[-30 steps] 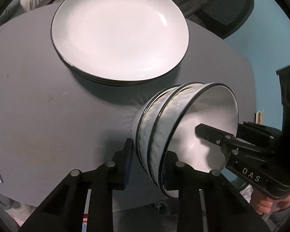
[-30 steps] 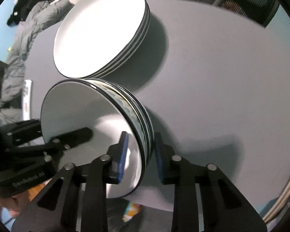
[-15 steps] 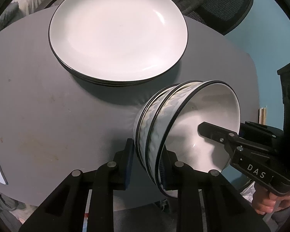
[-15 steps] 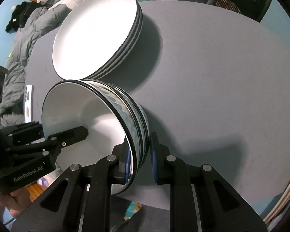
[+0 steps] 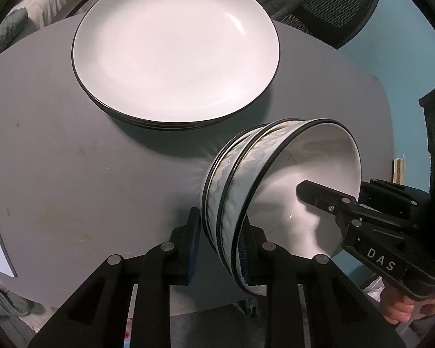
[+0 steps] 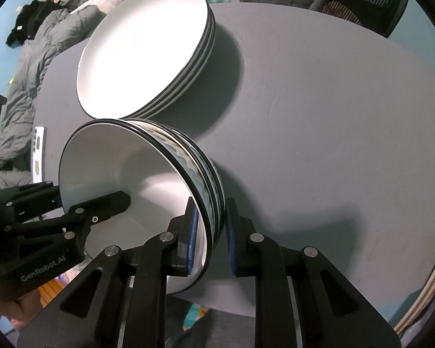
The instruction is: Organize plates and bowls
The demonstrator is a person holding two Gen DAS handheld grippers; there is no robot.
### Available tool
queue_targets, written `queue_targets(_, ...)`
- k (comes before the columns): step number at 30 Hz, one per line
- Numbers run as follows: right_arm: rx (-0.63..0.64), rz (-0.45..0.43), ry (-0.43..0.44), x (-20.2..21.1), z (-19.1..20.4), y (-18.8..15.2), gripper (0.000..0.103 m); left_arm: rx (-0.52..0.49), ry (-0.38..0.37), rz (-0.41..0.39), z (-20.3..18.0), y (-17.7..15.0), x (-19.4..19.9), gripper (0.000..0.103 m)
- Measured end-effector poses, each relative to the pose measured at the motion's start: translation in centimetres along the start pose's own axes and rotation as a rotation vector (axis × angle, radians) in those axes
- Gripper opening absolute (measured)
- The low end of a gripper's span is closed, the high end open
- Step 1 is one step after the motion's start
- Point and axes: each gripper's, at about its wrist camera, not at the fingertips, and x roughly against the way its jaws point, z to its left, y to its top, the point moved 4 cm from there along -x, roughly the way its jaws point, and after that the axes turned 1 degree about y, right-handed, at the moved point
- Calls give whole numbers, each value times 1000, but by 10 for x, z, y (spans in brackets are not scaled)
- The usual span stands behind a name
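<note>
both claws pinch the rim of the tilted stack of bowls (image 5: 278, 179) from opposite sides: the left claw (image 5: 219, 240) near the tabletop (image 5: 72, 159) edge, the right claw (image 6: 210, 232) likewise. the stack of plates (image 5: 174, 49) sits just beyond the bowls.
</note>
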Motion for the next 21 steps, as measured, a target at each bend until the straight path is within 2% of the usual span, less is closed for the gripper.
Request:
queue_targets(11,-12,11,19,-2,-2,3,19,-27,3,-1,-4,0,-3,27)
queue_targets(21,14,-19,8,2,3,2,17,-12,49,-3,-5,-4,-1,25)
